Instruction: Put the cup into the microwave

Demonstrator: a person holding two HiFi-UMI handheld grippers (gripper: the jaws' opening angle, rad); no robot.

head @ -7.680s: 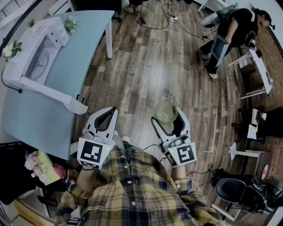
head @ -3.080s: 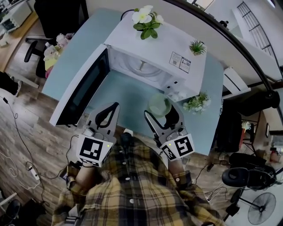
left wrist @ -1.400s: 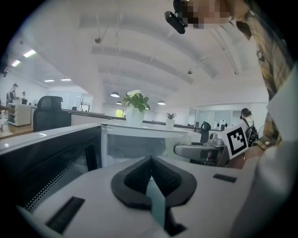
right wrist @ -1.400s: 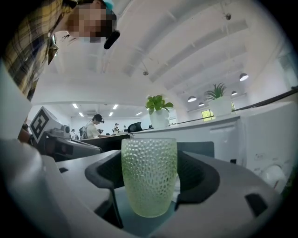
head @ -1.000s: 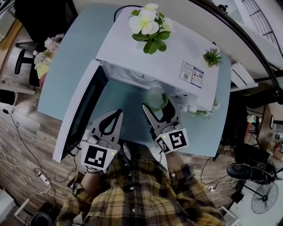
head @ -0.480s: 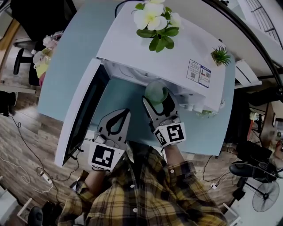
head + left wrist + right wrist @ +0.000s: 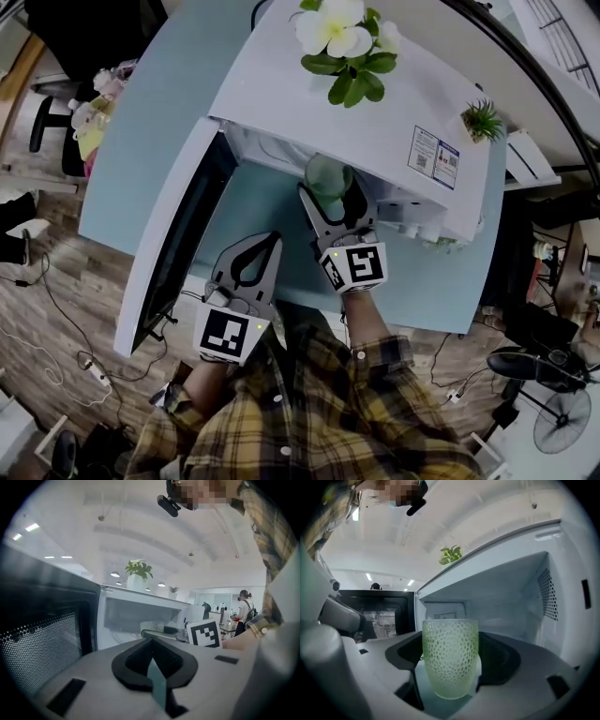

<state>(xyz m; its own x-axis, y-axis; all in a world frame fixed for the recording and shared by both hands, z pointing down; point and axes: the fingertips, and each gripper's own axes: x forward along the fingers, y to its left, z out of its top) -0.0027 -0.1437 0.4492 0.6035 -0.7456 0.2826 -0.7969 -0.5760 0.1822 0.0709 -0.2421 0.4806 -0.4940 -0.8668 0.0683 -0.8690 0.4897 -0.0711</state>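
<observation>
Fingers (image 7: pixel 502 660) of the right gripper (image 7: pixel 331 193) clamp a pale green, dimpled glass cup (image 7: pixel 450 660) from both sides. They hold it upright at the mouth of the white microwave oven (image 7: pixel 375 105), whose dark-windowed door (image 7: pixel 172 255) stands swung open to the left. Nearer and to the left, over the light blue table (image 7: pixel 150 131), the left gripper (image 7: pixel 268 242) hangs empty with its fingertips pressed together, while white flowers with green leaves (image 7: pixel 343 36) sit on the far part of the oven's top.
</observation>
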